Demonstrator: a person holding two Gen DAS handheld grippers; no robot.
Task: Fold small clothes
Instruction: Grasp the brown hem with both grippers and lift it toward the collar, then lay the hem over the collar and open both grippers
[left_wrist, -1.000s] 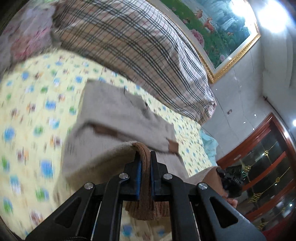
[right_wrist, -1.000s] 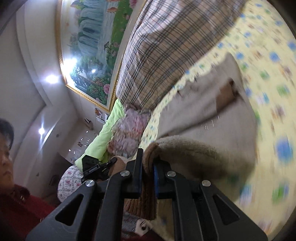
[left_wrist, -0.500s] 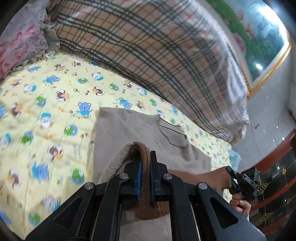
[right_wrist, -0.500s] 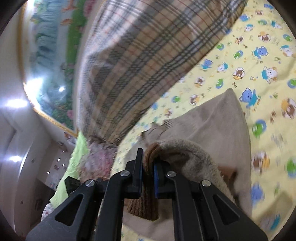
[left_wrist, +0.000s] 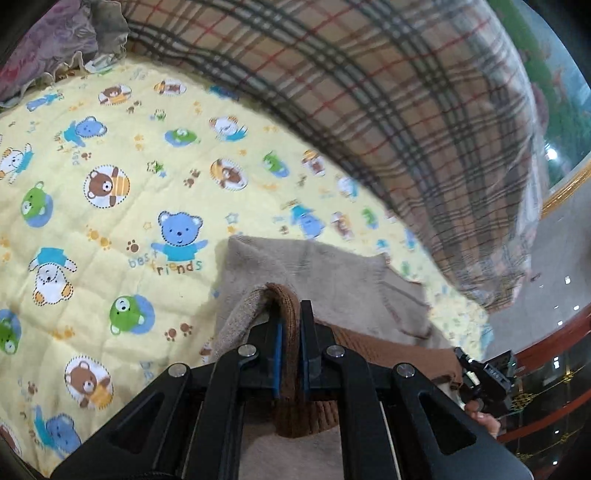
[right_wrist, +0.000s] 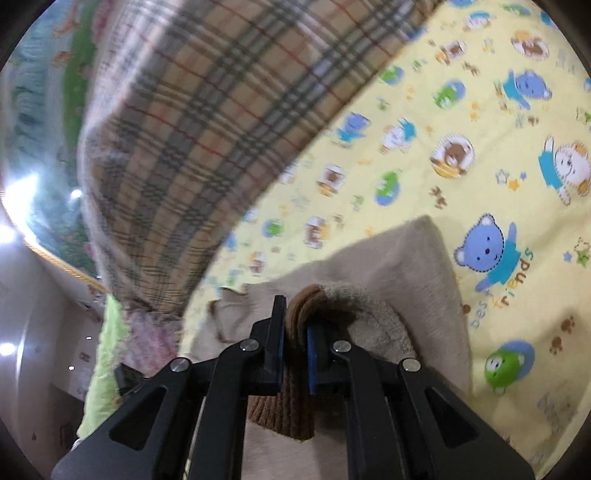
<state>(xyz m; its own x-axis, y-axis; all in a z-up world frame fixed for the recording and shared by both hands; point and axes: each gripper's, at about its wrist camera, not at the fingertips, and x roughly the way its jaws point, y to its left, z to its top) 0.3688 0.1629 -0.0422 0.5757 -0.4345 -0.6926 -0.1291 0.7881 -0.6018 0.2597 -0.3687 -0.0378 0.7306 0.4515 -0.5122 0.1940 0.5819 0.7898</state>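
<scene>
Sweater (left_wrist: 325, 273), one small beige knit with a brown ribbed hem, lies on the bed over a yellow quilt (left_wrist: 110, 155) printed with cartoon bears, its far part flat on the quilt and its near edge lifted and doubled over itself. That lifted edge is held at two spots: the left gripper (left_wrist: 290, 325) has its jaws clenched on the brown ribbing, and the right gripper (right_wrist: 295, 328) is clamped on the same ribbed band farther along, with the fuzzy beige knit curling over beside it. Holding the hem at two separated points looks like the way to keep the edge straight while it is carried across the body of the garment, so the fold would land square rather than bunched (a judgement from the pose, not something seen finished). Both grippers point down toward the flat part, which suits laying the hem onto it. Counted: one sweater, two grippers, one quilt, one large plaid pillow (left_wrist: 369, 110) behind the garment, and one framed landscape painting (right_wrist: 40, 122) on the wall beyond. In the left wrist view the other gripper and part of a hand (left_wrist: 484, 415) show at the far right edge.
</scene>
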